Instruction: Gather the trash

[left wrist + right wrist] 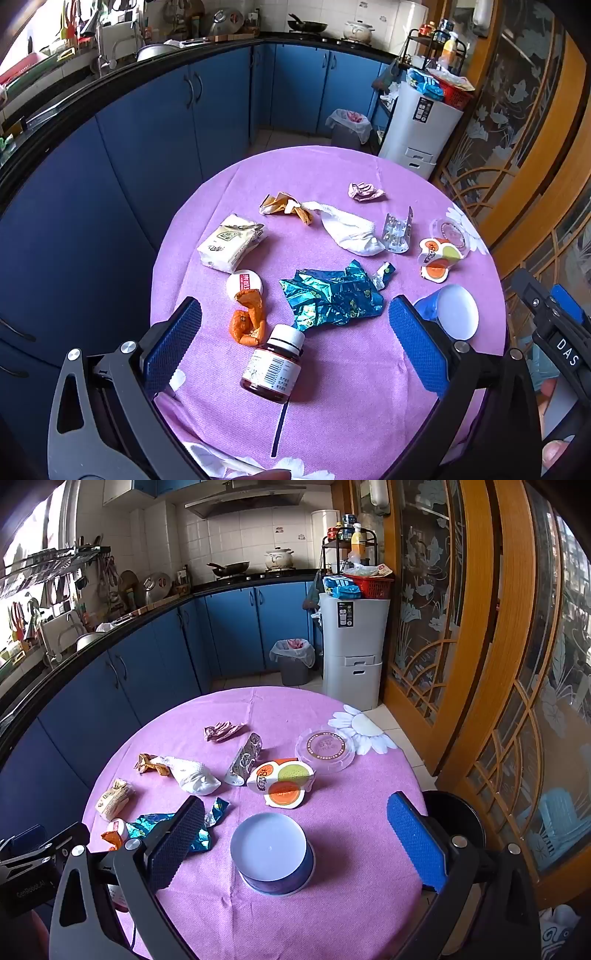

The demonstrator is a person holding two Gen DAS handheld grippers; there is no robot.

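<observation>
Trash lies on the round table with a purple cloth (332,406). My left gripper (295,347) is open above a brown pill bottle (273,365) lying between its fingers. Beyond it are orange peel (247,319), a crumpled teal foil wrapper (332,295), a white tissue wad (351,229), a blister pack (397,232) and a tissue packet (231,242). My right gripper (295,845) is open around an upturned blue paper cup (275,853), not touching it. An orange-green snack lid (280,779) and a clear plastic lid (325,751) lie beyond the cup.
A grey trash bin with a white liner (293,661) stands on the floor past the table, beside a white cabinet (352,646). Blue kitchen cabinets (147,140) curve along the left. Wooden glass doors (461,627) are at the right. A small white jar lid (243,282) lies near the peel.
</observation>
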